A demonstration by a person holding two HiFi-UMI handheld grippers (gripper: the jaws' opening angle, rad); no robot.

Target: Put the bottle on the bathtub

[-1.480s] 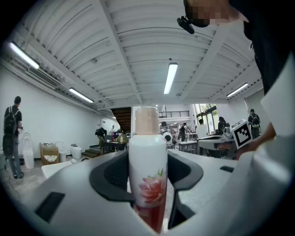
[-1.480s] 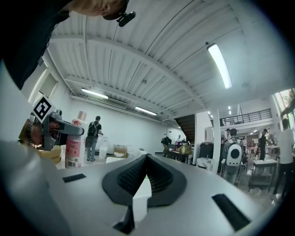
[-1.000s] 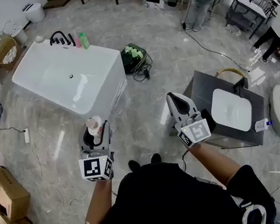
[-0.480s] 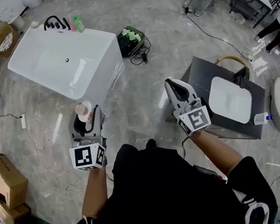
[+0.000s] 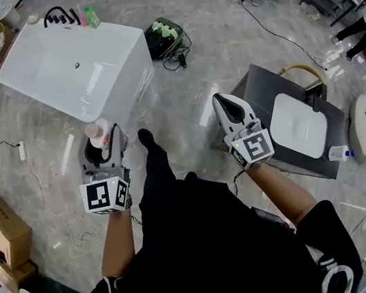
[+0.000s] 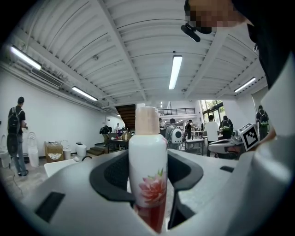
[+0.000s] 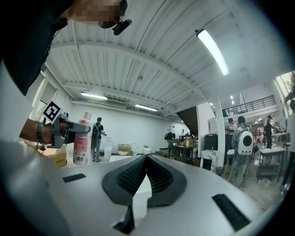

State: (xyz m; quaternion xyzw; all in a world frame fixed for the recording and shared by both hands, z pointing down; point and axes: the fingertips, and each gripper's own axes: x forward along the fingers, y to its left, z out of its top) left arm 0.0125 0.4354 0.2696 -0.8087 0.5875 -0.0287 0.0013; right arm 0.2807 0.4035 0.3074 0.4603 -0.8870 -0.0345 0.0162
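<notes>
I wear a black short-sleeved top (image 5: 207, 243); my pale grey left gripper (image 5: 101, 141) and right gripper (image 5: 226, 104) have black jaw pads and each bear a white cube (image 5: 106, 196) printed with black square markers.

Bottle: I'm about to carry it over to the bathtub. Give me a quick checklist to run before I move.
1. Grip on the bottle: ok. The left gripper has its jaws shut on it, and it stands upright.
2. Right gripper free: ok. Jaws together, nothing between them.
3. Bathtub in sight: ok. It is ahead and to the left, not yet in reach.
4. Landing spot: ok. The faucet and a green bottle sit at the far corner; the near rim looks bare.
5. Floor on the way: ok. A power strip lies off to the tub's left.
6. Rim wet or dry: cannot tell.
</notes>
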